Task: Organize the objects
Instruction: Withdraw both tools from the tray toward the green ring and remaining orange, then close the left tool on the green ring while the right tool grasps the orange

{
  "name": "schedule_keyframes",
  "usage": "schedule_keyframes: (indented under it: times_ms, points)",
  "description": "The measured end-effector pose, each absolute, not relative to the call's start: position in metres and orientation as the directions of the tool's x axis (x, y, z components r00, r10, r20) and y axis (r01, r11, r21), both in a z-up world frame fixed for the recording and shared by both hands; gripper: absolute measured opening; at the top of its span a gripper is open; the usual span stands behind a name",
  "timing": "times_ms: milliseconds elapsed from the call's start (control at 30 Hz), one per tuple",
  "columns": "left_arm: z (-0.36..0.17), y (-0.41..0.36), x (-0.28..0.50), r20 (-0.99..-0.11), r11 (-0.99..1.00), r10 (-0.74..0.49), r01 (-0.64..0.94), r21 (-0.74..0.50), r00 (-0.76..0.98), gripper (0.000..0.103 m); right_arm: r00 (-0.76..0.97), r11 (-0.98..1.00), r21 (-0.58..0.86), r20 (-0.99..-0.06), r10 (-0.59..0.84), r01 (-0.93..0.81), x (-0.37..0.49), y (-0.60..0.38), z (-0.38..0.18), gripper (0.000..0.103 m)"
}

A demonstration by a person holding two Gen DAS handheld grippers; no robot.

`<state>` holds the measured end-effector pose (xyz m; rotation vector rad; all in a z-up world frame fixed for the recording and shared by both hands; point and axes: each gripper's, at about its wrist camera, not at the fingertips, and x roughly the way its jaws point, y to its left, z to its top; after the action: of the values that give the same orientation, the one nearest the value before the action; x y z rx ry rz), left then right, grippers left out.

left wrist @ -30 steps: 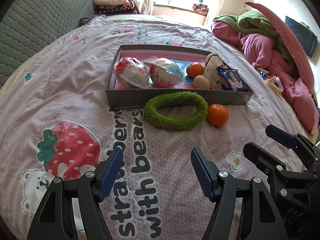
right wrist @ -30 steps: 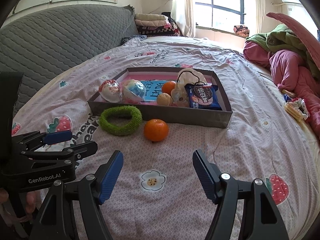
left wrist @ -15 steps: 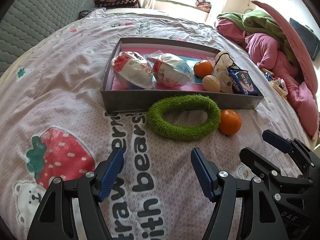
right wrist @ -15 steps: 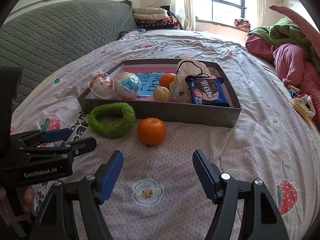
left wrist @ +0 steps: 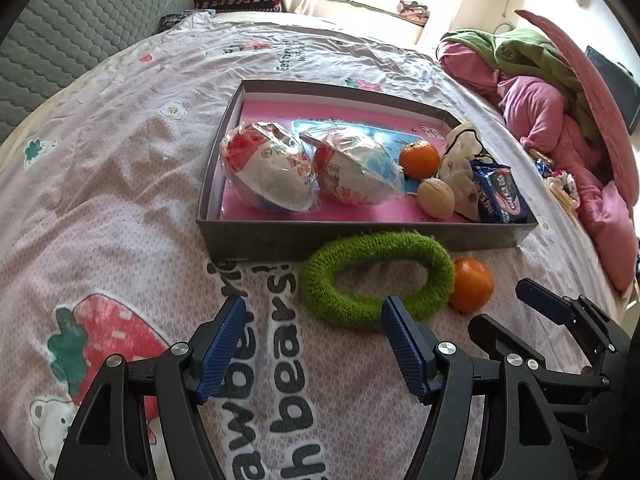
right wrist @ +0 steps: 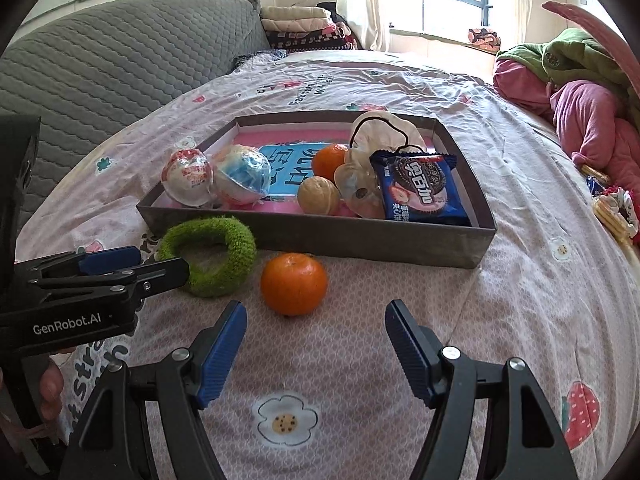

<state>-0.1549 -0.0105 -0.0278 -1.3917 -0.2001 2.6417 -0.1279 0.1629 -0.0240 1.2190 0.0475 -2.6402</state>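
Observation:
A grey box (left wrist: 352, 236) (right wrist: 360, 236) with a pink floor lies on the bed. It holds two wrapped toy eggs (left wrist: 272, 172), an orange (left wrist: 419, 159), a walnut (left wrist: 436, 197), a white pouch and a blue cookie pack (right wrist: 420, 188). A green fuzzy ring (left wrist: 376, 276) (right wrist: 208, 256) and a loose orange (left wrist: 470, 284) (right wrist: 294, 283) lie on the sheet before the box. My left gripper (left wrist: 312, 332) is open just short of the ring. My right gripper (right wrist: 316, 336) is open just short of the loose orange.
A grey quilted headboard (right wrist: 100, 80) runs along the left. Pink and green bedding (left wrist: 560, 92) is piled at the right. Folded blankets (right wrist: 304, 28) sit near the window. Small items (right wrist: 616, 208) lie at the bed's right edge.
Both grippers have moved forward toward the box. The ring and the loose orange now lie close before the fingertips. Both stay open.

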Motion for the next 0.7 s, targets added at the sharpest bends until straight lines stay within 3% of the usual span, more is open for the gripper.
schedule_keyframes:
  times_ms: [567,700]
  points:
    - [-0.037,-0.006,-0.176,-0.814,-0.983,0.183,-0.075,-0.17,-0.551,0.072,-0.596,-0.967,0.06,-0.777,-0.202,0.249,-0.149,0.155,-0.035,0.071]
    - [-0.039,-0.003,-0.18,-0.815,-0.982,0.187,-0.09,-0.165,-0.549,0.065,-0.593,-0.967,0.042,-0.783,-0.189,0.252,-0.153,0.152,-0.038,0.066]
